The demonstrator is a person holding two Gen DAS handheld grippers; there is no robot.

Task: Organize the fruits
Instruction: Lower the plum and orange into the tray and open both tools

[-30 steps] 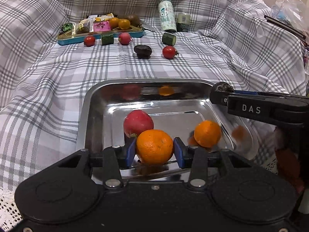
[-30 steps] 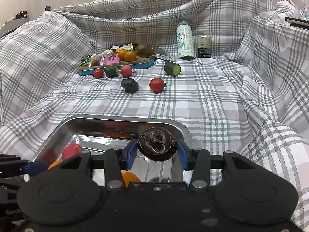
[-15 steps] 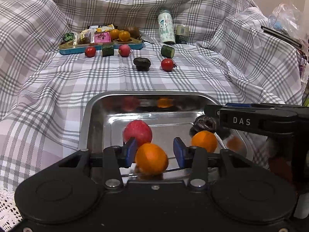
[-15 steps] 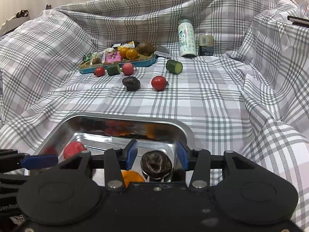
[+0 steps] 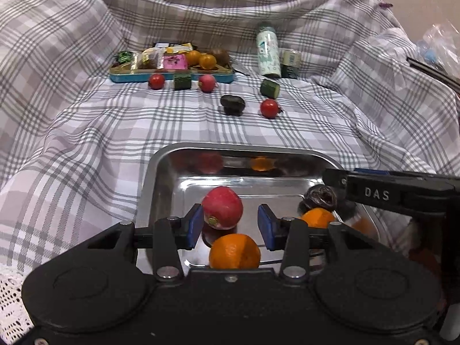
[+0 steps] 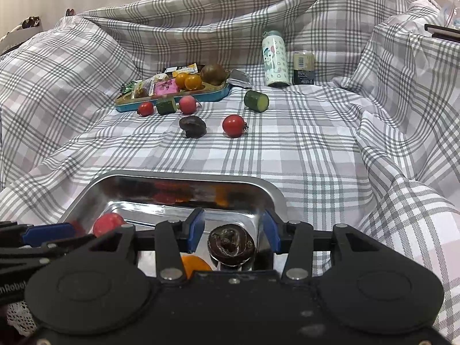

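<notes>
A steel tray (image 5: 161, 166) (image 6: 270, 192) lies on the plaid cloth just in front of both grippers. In it rest a red fruit (image 5: 222, 207) (image 6: 107, 222), an orange (image 5: 234, 251), a second orange (image 5: 317, 218) (image 6: 195, 263) and a dark wrinkled fruit (image 5: 320, 197) (image 6: 231, 244). My left gripper (image 5: 229, 225) is open above the near orange, holding nothing. Over the dark fruit my right gripper (image 6: 233, 230) (image 5: 333, 176) stands open, its fingers apart from the fruit. Farther back on the cloth lie a dark fruit (image 6: 192, 126), a red tomato (image 6: 233, 126) and a cucumber piece (image 6: 256, 100).
At the back a blue tray (image 6: 172, 97) holds snacks, small oranges and a brown fruit. In front of it lie a tomato (image 6: 145, 108), a cucumber piece (image 6: 166, 105) and a pink fruit (image 6: 187, 104). A bottle (image 6: 275, 59) and a can (image 6: 304, 68) stand behind.
Both grippers opened and pulled back. The left let go of the orange, the right let go of the dark wrinkled fruit; both fruits now lie in the steel tray.
</notes>
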